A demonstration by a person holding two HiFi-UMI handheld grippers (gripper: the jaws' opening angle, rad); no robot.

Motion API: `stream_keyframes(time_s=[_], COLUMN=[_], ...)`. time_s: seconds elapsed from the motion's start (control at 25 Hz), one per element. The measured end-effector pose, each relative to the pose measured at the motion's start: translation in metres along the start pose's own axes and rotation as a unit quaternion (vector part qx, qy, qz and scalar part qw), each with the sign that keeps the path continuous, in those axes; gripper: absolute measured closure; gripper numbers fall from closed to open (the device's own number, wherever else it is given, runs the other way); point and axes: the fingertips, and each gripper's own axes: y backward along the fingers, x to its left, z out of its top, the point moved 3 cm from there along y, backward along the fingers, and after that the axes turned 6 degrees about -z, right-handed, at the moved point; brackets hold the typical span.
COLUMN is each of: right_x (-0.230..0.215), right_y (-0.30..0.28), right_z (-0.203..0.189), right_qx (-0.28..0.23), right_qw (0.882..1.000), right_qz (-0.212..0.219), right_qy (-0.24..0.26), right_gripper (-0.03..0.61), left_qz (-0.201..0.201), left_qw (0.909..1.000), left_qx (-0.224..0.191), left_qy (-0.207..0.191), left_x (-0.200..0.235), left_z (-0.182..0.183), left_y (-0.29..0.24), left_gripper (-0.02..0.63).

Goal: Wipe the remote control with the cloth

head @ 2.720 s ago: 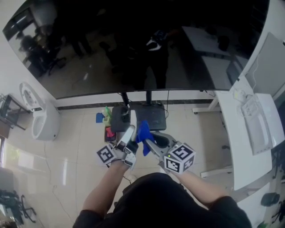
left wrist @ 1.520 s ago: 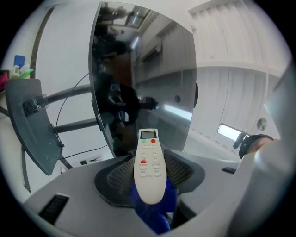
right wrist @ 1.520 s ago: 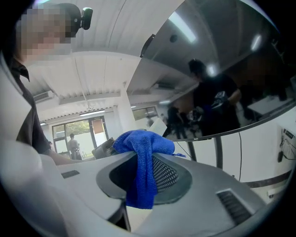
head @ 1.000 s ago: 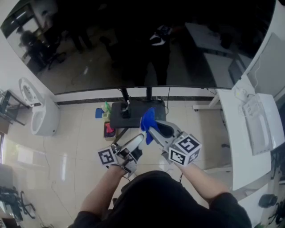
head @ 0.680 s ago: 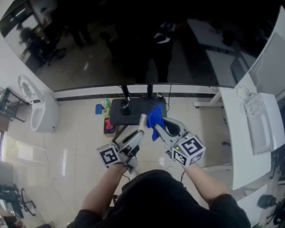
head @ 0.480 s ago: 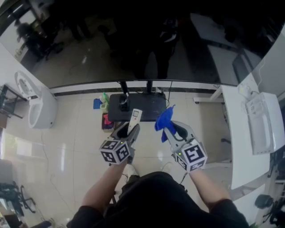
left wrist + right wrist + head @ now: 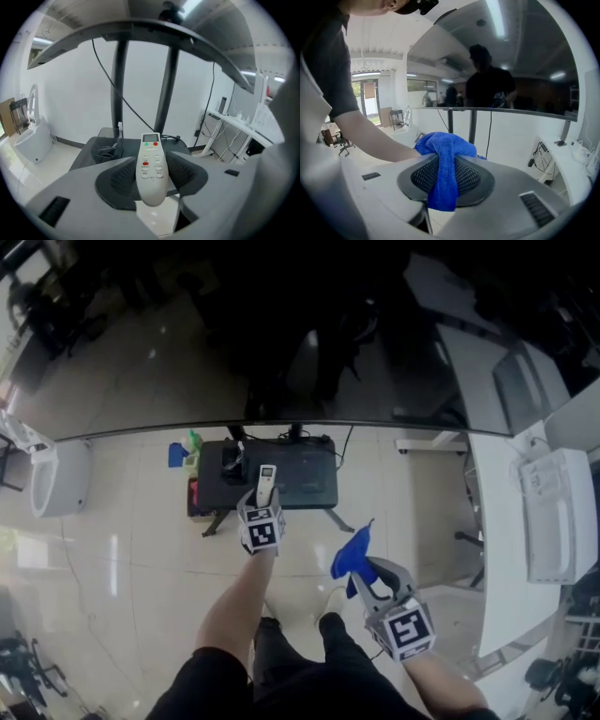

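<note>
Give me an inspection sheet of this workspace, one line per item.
Surface: pale glossy floor; low black stand base below the screen.
Job's things: remote control and blue cloth, both held up off the floor and apart from each other.
Clutter: blue item, green item and red item at the base's left end.
Grippers: left gripper shut on the remote control; right gripper shut on the blue cloth.
Cables: black cable hanging down to the base.
Surroundings: large dark screen; white desk at right; white appliance at left.
</note>
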Motion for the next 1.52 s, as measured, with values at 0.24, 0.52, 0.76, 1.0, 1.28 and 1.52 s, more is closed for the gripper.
stream_keyframes(time_s=[0.24, 0.52, 0.76, 1.0, 1.28, 1.52], right_x=[-0.01, -0.013, -0.008, -0.01, -0.029, -0.039], right_y=[-0.022, -0.042, -0.049, -0.058, -0.117, -0.2], right_z=[-0.023, -0.04, -0.045, -0.041, -0.031, -0.047], right_qx=[0.028, 0.043, 0.044, 0.045, 0.045, 0.074], right_qw=[0.999, 0.998, 0.998, 0.998, 0.999, 0.996], right_qz=[0.01, 0.018, 0.025, 0.017, -0.004, -0.024], right_qy=[-0.012, -0.031, -0.032, -0.035, -0.005, 0.037], right_gripper=[0.483, 0.483, 0.483, 0.483, 0.483, 0.483], left_qz=[0.038, 0.06, 0.068, 0.056, 0.026, -0.033], left_qw=[0.9978, 0.9952, 0.9935, 0.9952, 0.9987, 0.9993], left_qx=[0.053, 0.077, 0.09, 0.08, 0.043, 0.019], left_qy=[-0.006, -0.006, -0.01, -0.003, 0.006, -0.003], left_x=[0.024, 0.033, 0.032, 0.034, 0.03, 0.0], left_z=[-0.04, -0.061, -0.067, -0.065, -0.056, -0.048], left_y=[-0.073, -0.097, -0.098, -0.084, -0.012, 0.064], left_gripper=[0.411, 0.41, 0.408, 0.373, 0.373, 0.373])
